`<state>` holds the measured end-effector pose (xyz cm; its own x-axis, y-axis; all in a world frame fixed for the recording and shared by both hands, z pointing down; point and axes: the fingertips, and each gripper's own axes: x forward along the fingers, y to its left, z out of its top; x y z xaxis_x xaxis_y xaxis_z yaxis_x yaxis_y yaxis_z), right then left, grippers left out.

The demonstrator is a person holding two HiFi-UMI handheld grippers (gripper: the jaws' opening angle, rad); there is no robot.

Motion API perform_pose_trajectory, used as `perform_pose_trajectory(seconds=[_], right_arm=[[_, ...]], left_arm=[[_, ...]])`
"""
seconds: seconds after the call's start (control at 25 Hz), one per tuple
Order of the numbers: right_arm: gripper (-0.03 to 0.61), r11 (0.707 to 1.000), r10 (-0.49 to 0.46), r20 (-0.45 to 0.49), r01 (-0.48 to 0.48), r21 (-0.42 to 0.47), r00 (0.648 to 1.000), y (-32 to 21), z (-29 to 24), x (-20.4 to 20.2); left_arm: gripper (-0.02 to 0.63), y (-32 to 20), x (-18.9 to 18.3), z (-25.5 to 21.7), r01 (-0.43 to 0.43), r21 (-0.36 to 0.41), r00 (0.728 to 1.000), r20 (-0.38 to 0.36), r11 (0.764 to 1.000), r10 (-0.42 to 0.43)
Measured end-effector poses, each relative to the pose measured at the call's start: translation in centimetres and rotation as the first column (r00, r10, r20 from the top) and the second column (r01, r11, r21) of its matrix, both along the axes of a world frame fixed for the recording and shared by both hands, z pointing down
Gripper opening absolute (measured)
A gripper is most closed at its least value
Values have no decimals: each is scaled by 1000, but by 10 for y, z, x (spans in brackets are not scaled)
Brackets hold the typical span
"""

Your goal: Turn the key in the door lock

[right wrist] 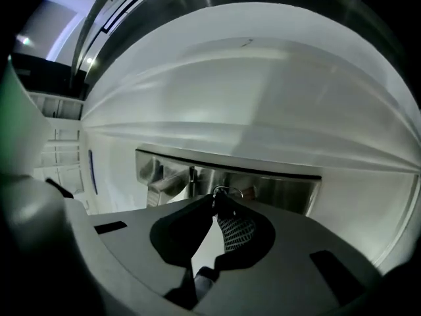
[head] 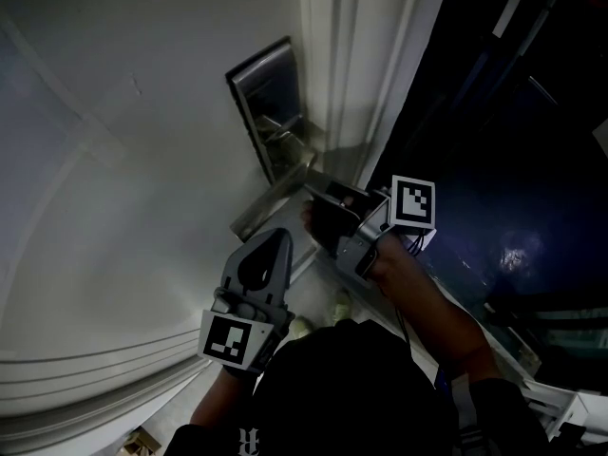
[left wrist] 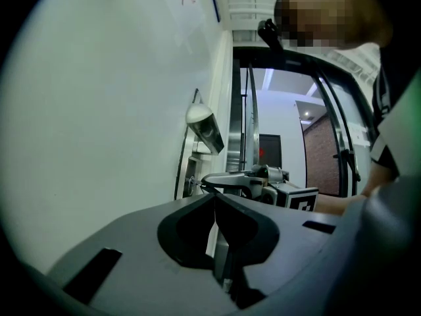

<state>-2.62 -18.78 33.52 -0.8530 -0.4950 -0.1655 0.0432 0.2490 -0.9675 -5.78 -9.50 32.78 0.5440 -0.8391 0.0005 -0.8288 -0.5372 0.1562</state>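
One key (left wrist: 191,182) pinched by right gripper (right wrist: 215,201), left gripper (left wrist: 215,203) closed

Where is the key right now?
In the right gripper view, the key sits pinched in the right hand-held gripper, at the lock plate beside the handle.

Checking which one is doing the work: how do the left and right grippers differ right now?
The right gripper is shut on the key at the lock plate; the left gripper is shut on nothing, held back from the door. Both have jaws together.
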Motion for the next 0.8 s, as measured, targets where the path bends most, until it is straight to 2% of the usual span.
perform_pose_trajectory(seconds=[0.2, 0.48, 0.8], right_arm=[[21, 1000, -6, 14, 6, -5, 1000, 0, 0, -1], [23, 997, -10, -8, 11, 70, 1000, 3, -3, 0], [23, 994, -20, -48, 25, 108, 999, 12, 1, 12]], left_arm=[[8, -1, 2, 1, 5, 0, 1000, 1, 1000, -5], [8, -2, 9, 2, -5, 0, 1000, 7, 1000, 5], [8, -6, 22, 0, -30, -7, 1000, 8, 1000, 30]])
